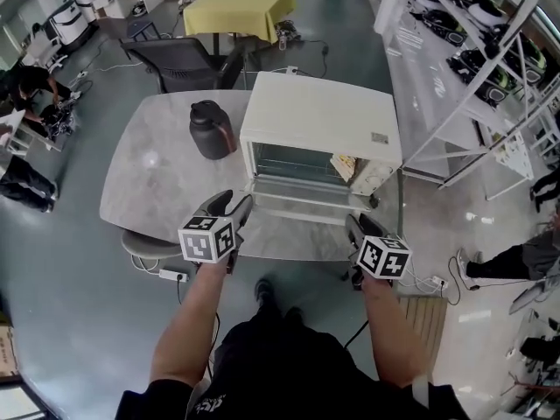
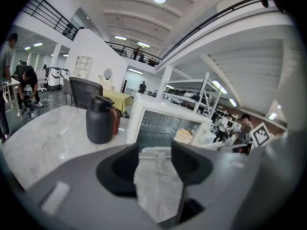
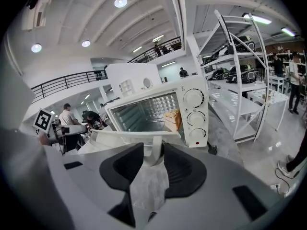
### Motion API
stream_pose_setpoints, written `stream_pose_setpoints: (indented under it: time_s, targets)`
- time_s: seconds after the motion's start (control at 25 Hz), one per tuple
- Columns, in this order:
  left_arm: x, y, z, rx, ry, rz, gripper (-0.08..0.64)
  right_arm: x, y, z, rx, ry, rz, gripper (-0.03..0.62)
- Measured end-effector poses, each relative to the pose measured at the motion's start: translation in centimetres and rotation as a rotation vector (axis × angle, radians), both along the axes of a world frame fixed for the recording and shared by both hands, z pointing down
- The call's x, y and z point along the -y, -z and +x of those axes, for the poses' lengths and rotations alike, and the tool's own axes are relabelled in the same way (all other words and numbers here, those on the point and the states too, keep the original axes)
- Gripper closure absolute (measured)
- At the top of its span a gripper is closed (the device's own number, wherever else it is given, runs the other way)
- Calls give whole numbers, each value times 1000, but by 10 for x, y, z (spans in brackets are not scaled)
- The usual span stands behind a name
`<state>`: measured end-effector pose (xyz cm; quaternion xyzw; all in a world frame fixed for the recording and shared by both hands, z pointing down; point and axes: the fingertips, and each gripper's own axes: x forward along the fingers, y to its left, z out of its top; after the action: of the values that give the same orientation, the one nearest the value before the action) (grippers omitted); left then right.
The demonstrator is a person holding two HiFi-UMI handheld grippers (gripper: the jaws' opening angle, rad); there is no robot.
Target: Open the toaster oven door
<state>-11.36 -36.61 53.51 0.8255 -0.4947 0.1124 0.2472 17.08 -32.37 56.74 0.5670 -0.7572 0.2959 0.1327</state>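
**Oven door down, right fingers on the handle**

White oven on the right half of the counter, toward its far edge. Boxy and flat-topped, with the door dropped flat toward the person and the wire rack inside laid bare. Something tan and bread-like at the right of the cavity. Handle along the door's near edge.

Grey marbled counter with rounded corners. Dark jug just left of the oven, apart from it. Beyond the counter: a dark chair, a yellow-clothed table, white shelves down the right side, a glossy grey floor and people at the left edge.

Left gripper just beside the door's near left corner; right gripper at the door's near right end.

Only in the right gripper view: three knobs stacked on the oven's right panel with a red light under them — and the right fingers narrow, closed on the handle's white post.

Only in the left gripper view: the left fingers wide apart, nothing between the pads, the handle in sight beyond the gap.

Only in the head view: the oven's top and the door's whole outline.
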Motion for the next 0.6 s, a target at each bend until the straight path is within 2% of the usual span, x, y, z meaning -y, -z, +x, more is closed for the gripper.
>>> stream_pose_setpoints:
  time_s: [0.2,0.6]
  targets:
    - [5,-3,4,22,-19,-7,342,-10,-11,-1,14,7,-25,465]
    - [-13,-40,15,54,-62,-98,342,-37,-41,-8,18,18,-112,465]
